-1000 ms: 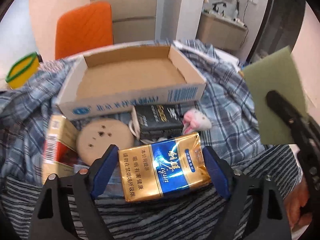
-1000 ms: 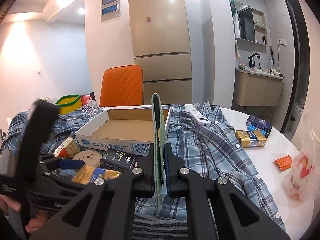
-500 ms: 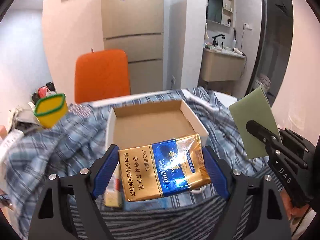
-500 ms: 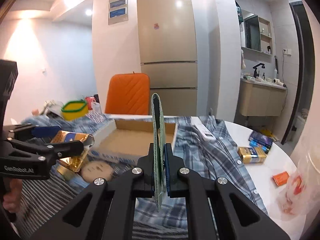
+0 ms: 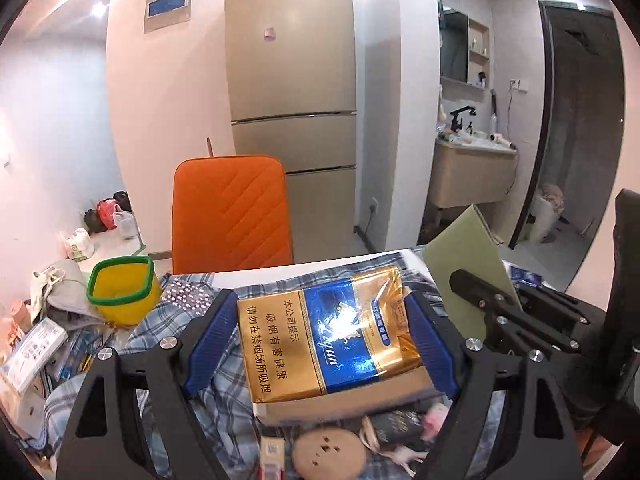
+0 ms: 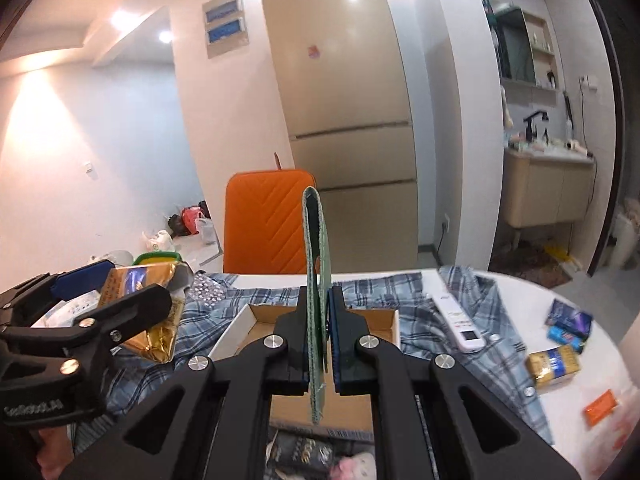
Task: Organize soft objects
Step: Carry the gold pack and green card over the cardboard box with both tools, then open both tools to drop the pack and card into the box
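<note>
Left gripper [image 5: 324,340] clamping gold-blue pack [image 5: 328,332] between its pads, right gripper [image 6: 319,344] pinching upright green sponge [image 6: 318,276]

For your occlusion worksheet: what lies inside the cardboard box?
The box shows bare brown floor, nothing resting there. The right gripper and its green pad cover the middle, so that part is unseen.

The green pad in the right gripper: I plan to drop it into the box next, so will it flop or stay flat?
The green pad probably stays fairly flat: clamped low by the right gripper, it stands upright with only a slight bend at the top. It looks thin, so likely light. Its surface looks fibrous, so it should not slip easily.
</note>
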Demonstrator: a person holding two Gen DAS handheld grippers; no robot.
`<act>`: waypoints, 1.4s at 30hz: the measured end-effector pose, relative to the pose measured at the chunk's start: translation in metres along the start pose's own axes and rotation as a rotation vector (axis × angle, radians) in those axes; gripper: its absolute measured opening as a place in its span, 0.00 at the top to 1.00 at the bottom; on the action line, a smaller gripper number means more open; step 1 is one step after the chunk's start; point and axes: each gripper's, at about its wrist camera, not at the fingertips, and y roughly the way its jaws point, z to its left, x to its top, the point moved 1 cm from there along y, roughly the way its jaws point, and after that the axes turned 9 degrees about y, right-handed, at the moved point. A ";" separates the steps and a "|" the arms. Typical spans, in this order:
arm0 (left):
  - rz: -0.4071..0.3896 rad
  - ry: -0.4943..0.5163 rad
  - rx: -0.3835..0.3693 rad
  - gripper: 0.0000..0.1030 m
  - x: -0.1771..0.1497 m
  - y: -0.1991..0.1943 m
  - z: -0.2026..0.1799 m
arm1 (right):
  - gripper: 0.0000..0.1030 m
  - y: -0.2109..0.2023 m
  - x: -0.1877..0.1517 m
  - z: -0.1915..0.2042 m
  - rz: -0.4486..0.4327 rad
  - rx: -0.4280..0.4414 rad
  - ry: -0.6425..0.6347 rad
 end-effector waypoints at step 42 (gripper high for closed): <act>-0.014 0.000 -0.021 0.00 -0.061 0.072 0.006 | 0.42 0.137 -0.089 -0.039 0.362 -0.004 0.047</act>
